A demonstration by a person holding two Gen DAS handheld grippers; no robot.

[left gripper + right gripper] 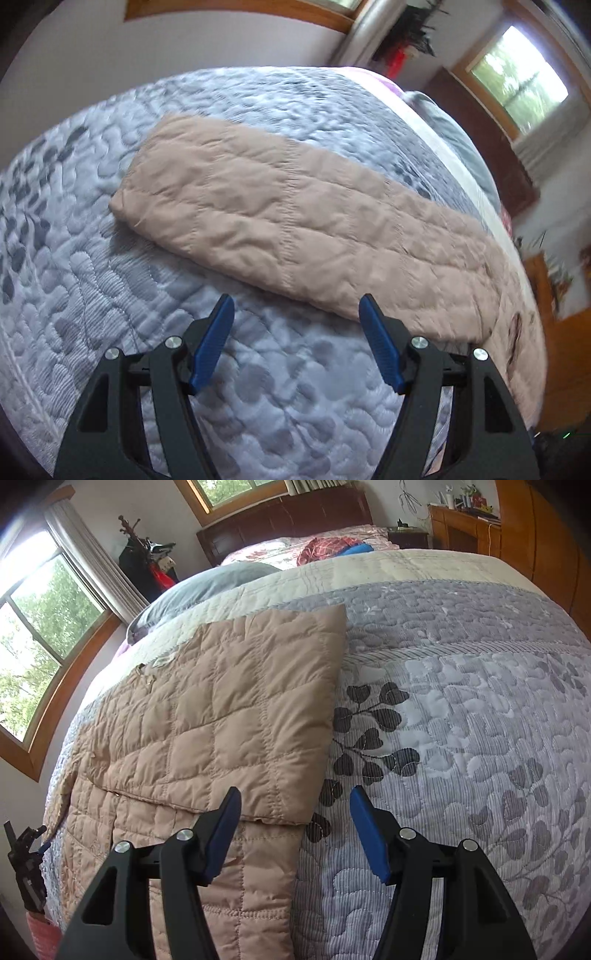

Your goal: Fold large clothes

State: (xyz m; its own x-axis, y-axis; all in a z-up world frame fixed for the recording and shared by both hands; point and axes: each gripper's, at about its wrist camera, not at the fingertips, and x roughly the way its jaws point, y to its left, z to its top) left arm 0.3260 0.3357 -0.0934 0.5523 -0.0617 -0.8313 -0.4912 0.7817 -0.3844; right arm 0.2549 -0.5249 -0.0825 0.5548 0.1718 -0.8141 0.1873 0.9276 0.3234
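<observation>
A beige quilted garment (303, 221) lies folded into a long strip on the bed's grey quilt (280, 387). My left gripper (296, 310) is open and empty, hovering over the quilt just short of the strip's near edge. In the right wrist view the same garment (207, 731) shows a folded-over upper layer whose lower edge lies across the bottom layer. My right gripper (294, 801) is open and empty, above the garment's right edge where it meets the quilt (461, 775). The left gripper also shows in the right wrist view (26, 853), far left.
A grey pillow (207, 579) and red and blue clothes (336, 550) lie near the dark headboard (288, 513). Windows (37, 635) line the left wall. A wooden cabinet (465, 528) stands at the back right. Bare quilt spreads right of the garment.
</observation>
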